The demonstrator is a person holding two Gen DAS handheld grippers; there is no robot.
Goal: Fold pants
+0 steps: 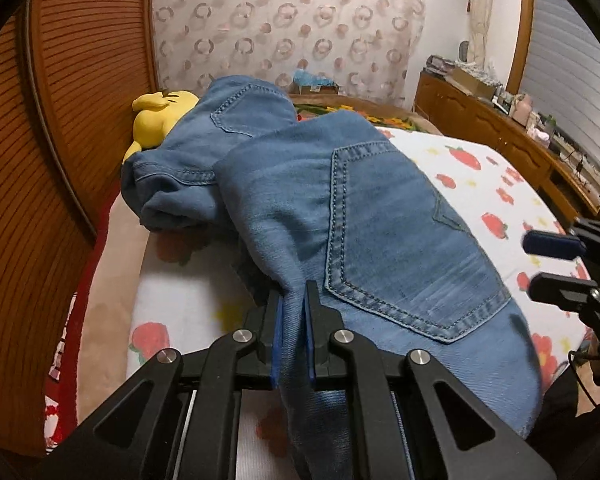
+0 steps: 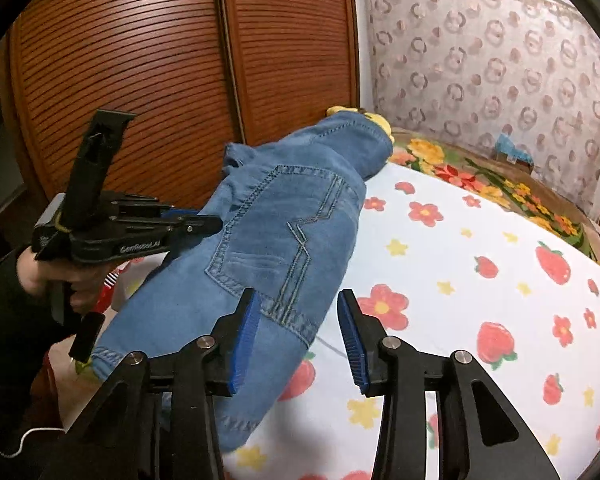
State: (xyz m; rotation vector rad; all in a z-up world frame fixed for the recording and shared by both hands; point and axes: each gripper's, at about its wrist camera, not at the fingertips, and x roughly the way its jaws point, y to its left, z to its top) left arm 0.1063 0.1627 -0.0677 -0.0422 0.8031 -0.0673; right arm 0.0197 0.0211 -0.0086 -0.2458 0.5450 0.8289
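Note:
Blue jeans (image 1: 380, 208) lie bunched on the flower-print bed sheet (image 1: 480, 184), back pockets facing up. My left gripper (image 1: 294, 304) is shut on a raised fold of denim near the closer pocket. In the right wrist view the jeans (image 2: 284, 232) stretch away from me. My right gripper (image 2: 299, 300) stands open over their near edge, and its blue pads do not press the cloth. The left gripper (image 2: 216, 222) shows there at the left, held by a hand (image 2: 32, 276) in a black sleeve. The right gripper (image 1: 530, 262) appears open at the right edge of the left wrist view.
A yellow plush toy (image 1: 156, 120) sits behind the jeans by the slatted wooden wardrobe (image 2: 140, 60). A floral blanket (image 2: 480, 176) covers the bed's far end. A cluttered wooden dresser (image 1: 500, 128) runs along the right side. The sheet (image 2: 460, 280) is bare to the right of the jeans.

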